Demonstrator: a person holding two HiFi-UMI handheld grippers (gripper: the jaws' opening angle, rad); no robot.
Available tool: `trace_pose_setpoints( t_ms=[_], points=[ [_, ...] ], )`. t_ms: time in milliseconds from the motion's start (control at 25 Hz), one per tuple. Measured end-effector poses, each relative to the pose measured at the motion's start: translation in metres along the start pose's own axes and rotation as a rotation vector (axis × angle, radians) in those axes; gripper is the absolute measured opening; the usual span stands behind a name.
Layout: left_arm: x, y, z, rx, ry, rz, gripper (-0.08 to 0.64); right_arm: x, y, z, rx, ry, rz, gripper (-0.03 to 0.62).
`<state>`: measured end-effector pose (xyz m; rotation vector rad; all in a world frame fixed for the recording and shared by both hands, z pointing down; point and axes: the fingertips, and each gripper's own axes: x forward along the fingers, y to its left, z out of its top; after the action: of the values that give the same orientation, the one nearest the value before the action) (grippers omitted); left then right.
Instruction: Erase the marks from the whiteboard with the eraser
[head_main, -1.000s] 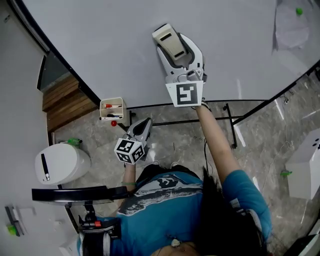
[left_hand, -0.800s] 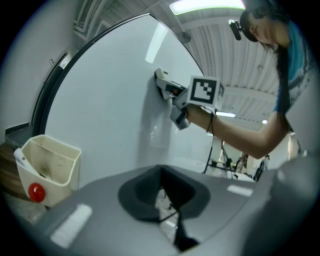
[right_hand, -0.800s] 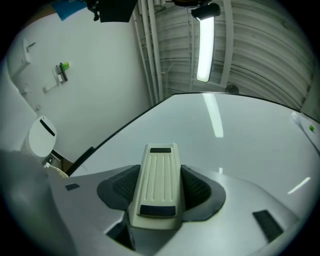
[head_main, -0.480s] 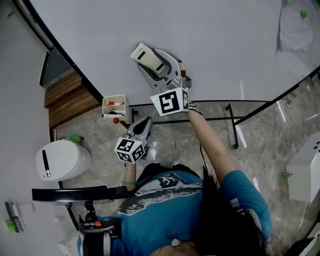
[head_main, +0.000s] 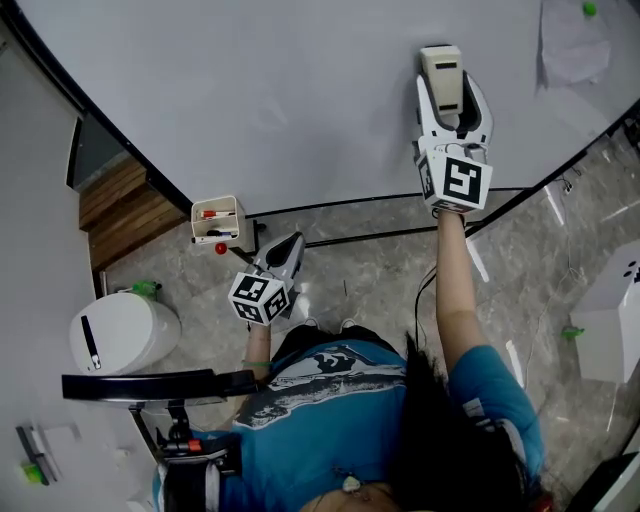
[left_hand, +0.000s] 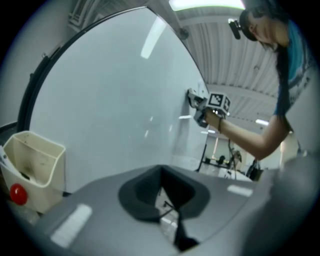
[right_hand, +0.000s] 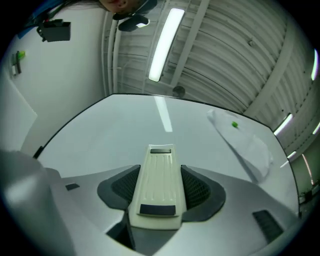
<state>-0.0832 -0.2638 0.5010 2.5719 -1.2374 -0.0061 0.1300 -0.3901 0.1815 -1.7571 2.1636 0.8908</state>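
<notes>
The whiteboard (head_main: 300, 90) fills the top of the head view, and I see no marks on its surface. My right gripper (head_main: 449, 92) is shut on a cream eraser (head_main: 441, 72) and holds it flat against the board's right part. In the right gripper view the eraser (right_hand: 159, 182) lies between the jaws, pointing at the whiteboard (right_hand: 110, 130). My left gripper (head_main: 287, 251) hangs low below the board's bottom edge with nothing in it. Its jaws stand together in the left gripper view (left_hand: 162, 172), where the right gripper (left_hand: 200, 107) also shows against the whiteboard (left_hand: 110, 100).
A cream marker holder (head_main: 218, 222) (left_hand: 35, 167) hangs at the board's lower left. A paper sheet (head_main: 575, 45) (right_hand: 247, 145) with a green magnet (head_main: 589, 9) is on the board's right. Black stand bars (head_main: 380, 237) run below. A white bin (head_main: 120, 330) stands left.
The right gripper carried the eraser left across the board, then swept it far right and a little higher. The left gripper has stayed where it was.
</notes>
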Motion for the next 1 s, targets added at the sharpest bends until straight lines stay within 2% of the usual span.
trace_pose_setpoints(
  t_ms=[80, 200, 520, 720, 880, 1000],
  points=[
    [0.003, -0.003, 0.000, 0.002, 0.005, -0.010, 0.003, -0.005, -0.031, -0.004, 0.035, 0.010, -0.057, 0.262],
    [0.007, -0.005, 0.002, 0.004, 0.008, -0.015, 0.003, -0.004, -0.055, -0.016, 0.096, 0.025, -0.088, 0.262],
    [0.002, 0.003, 0.003, 0.007, 0.003, 0.005, 0.003, -0.002, -0.049, -0.019, 0.119, 0.010, -0.104, 0.262],
    [-0.001, 0.005, 0.003, 0.004, 0.002, 0.016, 0.003, 0.001, 0.001, -0.012, 0.050, -0.004, -0.029, 0.262],
    [-0.004, 0.013, 0.002, -0.001, 0.000, 0.020, 0.003, 0.006, 0.078, -0.014, -0.032, -0.008, 0.091, 0.262],
    [-0.010, 0.021, 0.001, -0.006, -0.001, 0.030, 0.003, 0.003, 0.146, -0.028, -0.125, 0.035, 0.208, 0.262]
  ],
)
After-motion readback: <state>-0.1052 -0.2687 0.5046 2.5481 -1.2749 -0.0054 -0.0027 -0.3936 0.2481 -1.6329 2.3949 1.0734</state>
